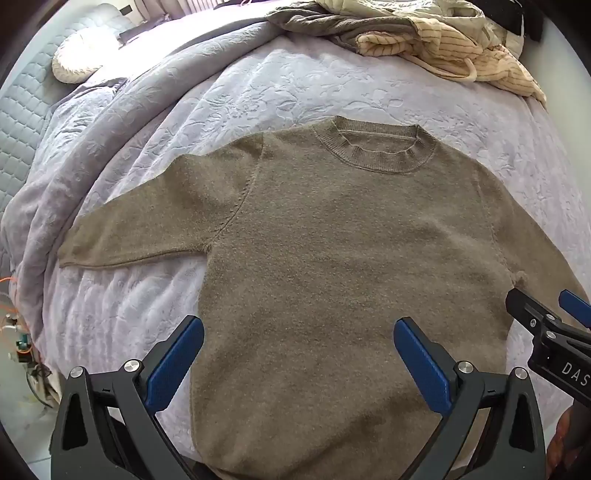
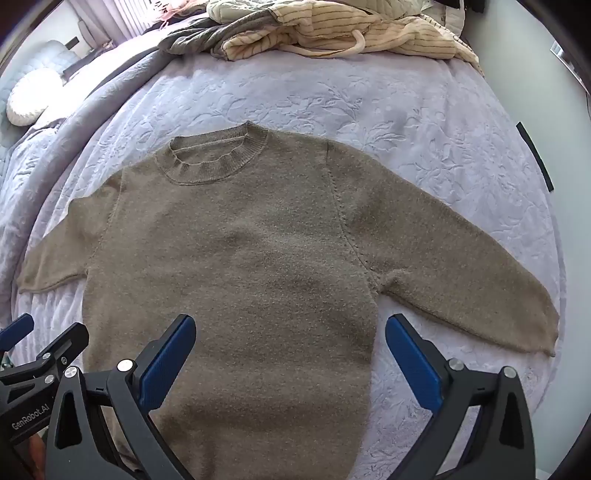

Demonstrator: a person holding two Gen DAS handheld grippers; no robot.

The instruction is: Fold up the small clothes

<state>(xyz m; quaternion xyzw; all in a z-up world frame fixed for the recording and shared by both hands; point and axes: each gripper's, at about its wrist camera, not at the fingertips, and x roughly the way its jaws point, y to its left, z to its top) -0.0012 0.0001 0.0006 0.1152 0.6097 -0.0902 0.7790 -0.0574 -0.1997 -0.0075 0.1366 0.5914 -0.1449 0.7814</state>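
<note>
Brown sweater [image 1: 332, 258] flat on bed [image 1: 258, 92], both sleeves spread. Left view only: orange cables [image 1: 14, 321] off bed's left edge. Clothes pile [image 2: 332, 29] at far edge. Left gripper [image 1: 298, 363], right gripper [image 2: 290, 360] spread wide, empty.

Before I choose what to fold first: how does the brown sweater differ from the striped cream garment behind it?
The brown sweater lies spread flat, sleeves out; the striped cream garment is crumpled in a heap. The sweater is plain brown knit; the cream one has thin dark stripes. Both rest on the lavender bedspread.

A lavender embossed bedspread [image 2: 369, 110] covers the bed (sunlit), with a quilted headboard [image 1: 22, 122] at left.
</note>
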